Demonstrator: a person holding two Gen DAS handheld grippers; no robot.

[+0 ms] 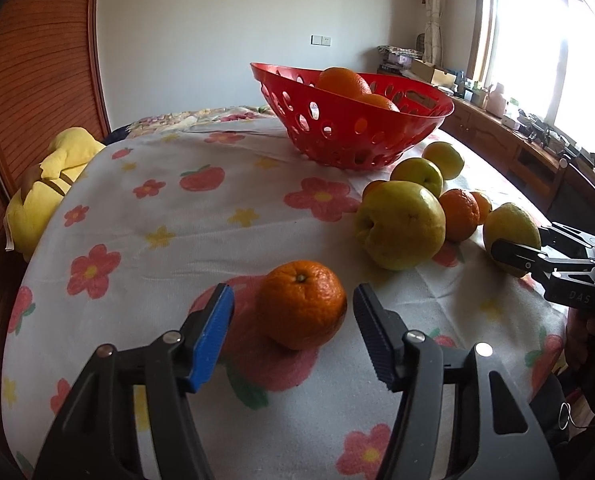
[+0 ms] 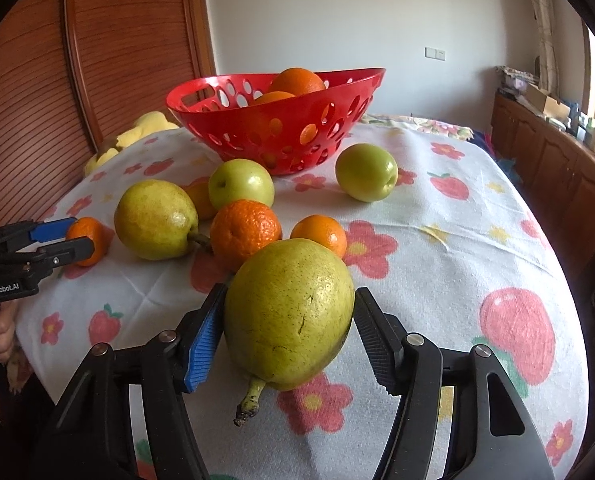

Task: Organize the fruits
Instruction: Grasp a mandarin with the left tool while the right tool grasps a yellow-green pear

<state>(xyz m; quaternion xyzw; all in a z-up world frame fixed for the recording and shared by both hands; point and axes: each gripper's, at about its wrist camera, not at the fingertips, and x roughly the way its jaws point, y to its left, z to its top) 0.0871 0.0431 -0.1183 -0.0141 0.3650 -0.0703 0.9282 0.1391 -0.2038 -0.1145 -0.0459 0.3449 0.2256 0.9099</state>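
A red perforated basket [image 1: 349, 136] [image 2: 281, 128] holds two oranges [image 1: 343, 80] at the back of the flowered tablecloth. My left gripper [image 1: 293, 304] is open, its jaws either side of a small orange [image 1: 301, 304] without touching it; that orange also shows in the right wrist view [image 2: 87, 240]. My right gripper [image 2: 289, 312] has its pads against both sides of a large yellow-green pear [image 2: 289, 312] resting on the cloth; it shows in the left wrist view [image 1: 511, 232]. Between them lie another pear [image 2: 155, 220], two green apples [image 2: 241, 184] [image 2: 365, 172] and oranges [image 2: 245, 232].
A yellow plush toy [image 1: 53, 188] sits off the table's left edge by a wooden slatted wall [image 1: 29, 80]. A wooden cabinet [image 2: 557, 160] with clutter runs under the window at the right. The table edge [image 2: 569, 320] falls away on the right.
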